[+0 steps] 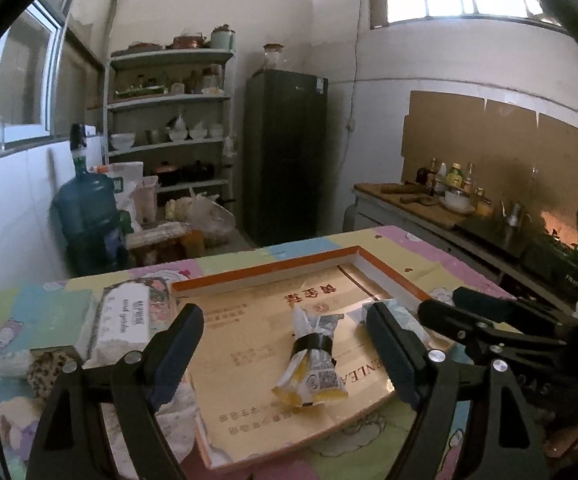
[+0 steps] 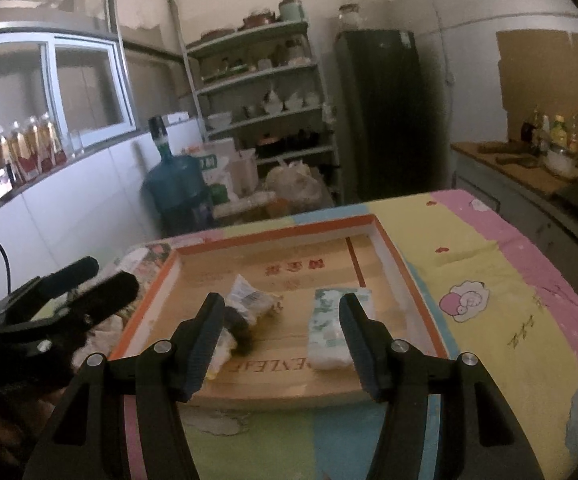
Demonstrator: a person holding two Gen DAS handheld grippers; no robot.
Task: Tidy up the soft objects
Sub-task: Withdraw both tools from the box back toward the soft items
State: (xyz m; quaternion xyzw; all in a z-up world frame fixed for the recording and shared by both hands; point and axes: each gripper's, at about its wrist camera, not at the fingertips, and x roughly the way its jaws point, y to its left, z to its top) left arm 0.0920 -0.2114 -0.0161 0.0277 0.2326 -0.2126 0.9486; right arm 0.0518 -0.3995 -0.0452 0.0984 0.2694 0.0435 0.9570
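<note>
Currently both grippers hover over the shallow box (image 2: 389,242) — left gripper (image 1: 285,336) and right gripper (image 2: 283,322) jaws spread, nothing pinched. Inside box: 2 soft items, banded yellow packet (image 1: 313,364) left, patterned tissue pack (image 2: 329,332) right.

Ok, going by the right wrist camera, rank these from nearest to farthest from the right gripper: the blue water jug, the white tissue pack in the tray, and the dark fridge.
1. White tissue pack, in the tray by the right gripper, near its right finger.
2. Blue water jug, on the floor beyond the table, left.
3. Dark fridge, against the back wall, right of the shelves.
</note>
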